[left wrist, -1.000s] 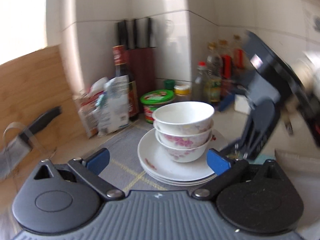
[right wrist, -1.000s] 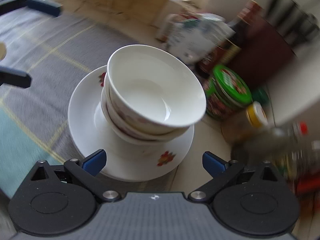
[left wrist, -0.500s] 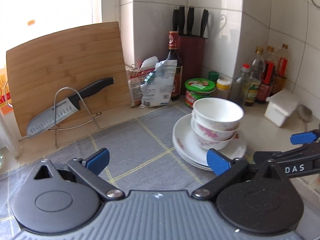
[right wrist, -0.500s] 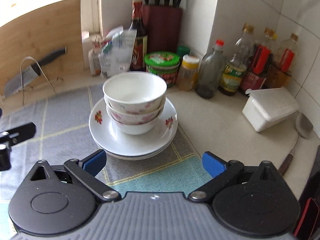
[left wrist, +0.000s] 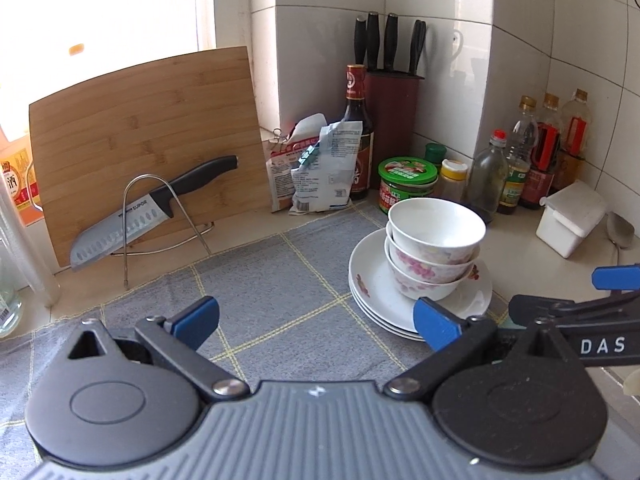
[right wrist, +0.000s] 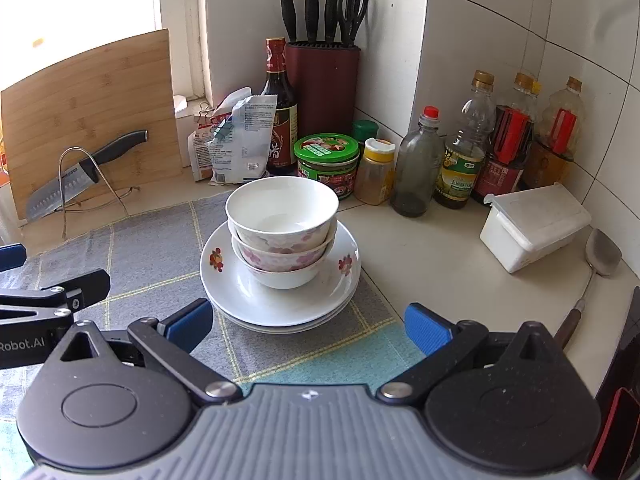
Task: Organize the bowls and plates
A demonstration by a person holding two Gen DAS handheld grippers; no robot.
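Jaws on both grippers are wide apart and hold nothing. Left gripper [left wrist: 316, 320] sits left of the three stacked white flowered bowls [right wrist: 282, 232] on white round plates [right wrist: 280, 304]; right gripper [right wrist: 308, 326] faces them, nearer.

Three bowls [right wrist: 282, 216] sit one inside the other on a pile of plates [right wrist: 280, 296] in the middle of the right wrist frame. The plates lie on a cloth [right wrist: 152, 264] on the desk [right wrist: 432, 256]. Behind them, against the wall, stand a jar [right wrist: 326, 160], a knife block [right wrist: 322, 88] and a row of bottles [right wrist: 460, 160]. At the left a knife [right wrist: 80, 176] leans on a rack before a board [right wrist: 88, 108]. At the right lie a box [right wrist: 534, 226] and a spoon [right wrist: 600, 256].
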